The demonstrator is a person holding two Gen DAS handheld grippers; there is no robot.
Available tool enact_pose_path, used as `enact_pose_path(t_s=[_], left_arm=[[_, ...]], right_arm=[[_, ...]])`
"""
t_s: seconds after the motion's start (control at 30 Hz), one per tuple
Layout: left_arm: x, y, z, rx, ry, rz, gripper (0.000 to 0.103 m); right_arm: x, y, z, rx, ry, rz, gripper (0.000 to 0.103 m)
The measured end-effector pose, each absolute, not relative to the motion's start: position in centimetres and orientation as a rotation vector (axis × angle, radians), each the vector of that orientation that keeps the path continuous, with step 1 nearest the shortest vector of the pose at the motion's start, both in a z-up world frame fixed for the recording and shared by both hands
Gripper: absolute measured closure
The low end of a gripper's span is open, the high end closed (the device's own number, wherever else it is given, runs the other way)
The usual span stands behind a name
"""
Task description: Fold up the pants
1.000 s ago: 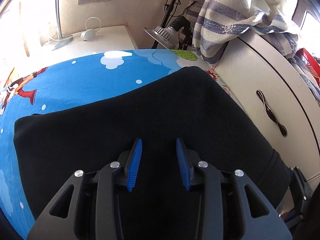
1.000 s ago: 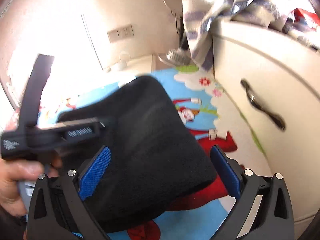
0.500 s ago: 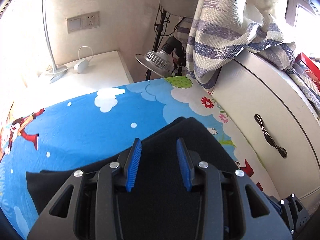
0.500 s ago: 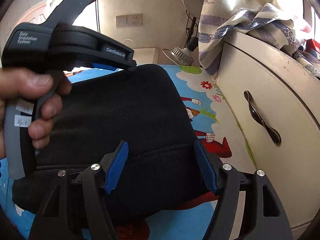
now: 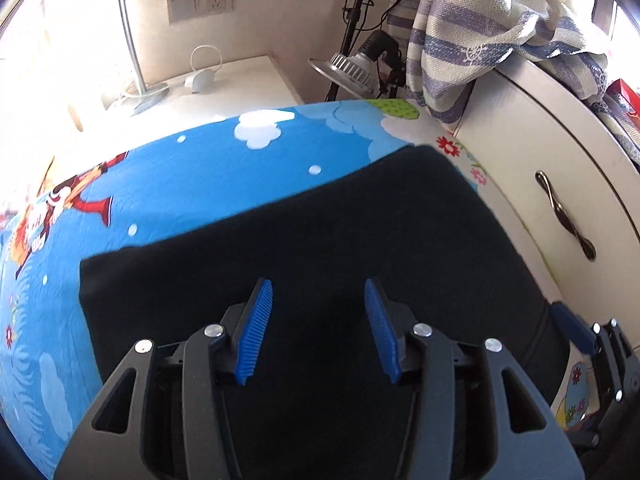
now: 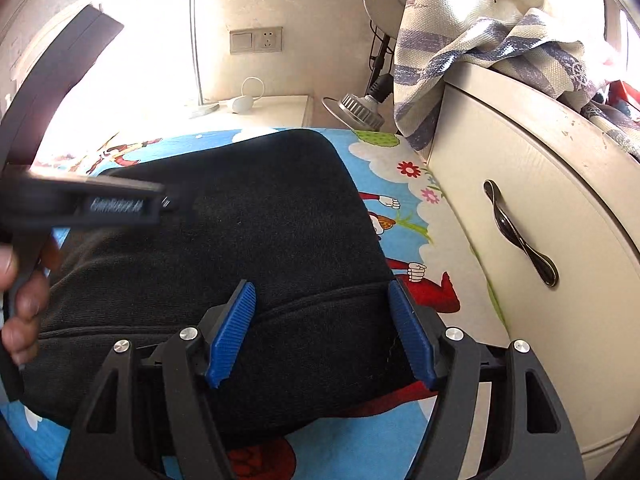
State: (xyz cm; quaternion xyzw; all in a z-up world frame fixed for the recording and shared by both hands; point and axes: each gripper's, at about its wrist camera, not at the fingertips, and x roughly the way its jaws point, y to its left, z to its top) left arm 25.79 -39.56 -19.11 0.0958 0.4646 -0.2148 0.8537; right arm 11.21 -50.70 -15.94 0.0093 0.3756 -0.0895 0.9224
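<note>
The black pants [image 5: 320, 236] lie folded into a rough rectangle on the blue cartoon bedsheet [image 5: 180, 184]. They also show in the right wrist view [image 6: 248, 232], with a seam line near the front. My left gripper [image 5: 318, 328] is open and empty, just above the middle of the pants. My right gripper [image 6: 320, 332] is open and empty over the pants' near right corner. The right gripper shows at the right edge of the left wrist view [image 5: 592, 344]. The left gripper shows blurred in a hand at the left of the right wrist view [image 6: 100, 204].
A cream cabinet [image 6: 540, 208] with a metal handle [image 6: 520, 236] stands close along the bed's right side, with a striped cloth [image 6: 460, 36] draped on top. A lamp head [image 6: 356, 110] and a white bedside table [image 6: 260, 110] stand behind the bed.
The left gripper dropped back down over the pants after lifting away. The right gripper's fingers narrowed from wide open and settled over the pants' corner. The pants lie as before.
</note>
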Motion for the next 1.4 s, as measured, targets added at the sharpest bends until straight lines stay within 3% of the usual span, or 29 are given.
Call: enact_pose_path(t_s=[0.07, 0.13, 0.17, 0.27, 0.4, 0.83, 1.4], left_arm=[[23.5, -37.8, -19.4, 0.221, 0.940, -0.430, 0.045], [21.1, -36.4, -19.1, 0.251, 0.892, -0.367, 0.023], [19.9, -35.5, -18.7, 0.241, 0.871, -0.341, 0.020], [16.5, -33.3, -18.3, 0.195, 0.887, -0.344, 0.018], [12.3, -31.4, -17.1, 0.178, 0.881, -0.342, 0.002], [7.2, -29.7, -12.6, 0.093, 0.864, -0.297, 0.002], [6.7, -29.9, -12.2, 0.036, 0.859, -0.398, 0.002]], right_arm=[[11.2, -50.7, -15.9, 0.020, 0.778, -0.195, 0.031], [10.9, -51.1, -15.7, 0.045, 0.786, -0.194, 0.023], [10.5, -51.3, -15.5, 0.062, 0.791, -0.201, 0.015], [9.0, -51.6, -14.9, 0.099, 0.818, -0.212, 0.015], [5.8, -50.7, -13.5, 0.098, 0.829, -0.250, 0.015], [0.6, -47.0, -10.8, 0.071, 0.860, -0.177, 0.015], [0.7, -46.9, -10.6, 0.076, 0.855, -0.164, 0.015]])
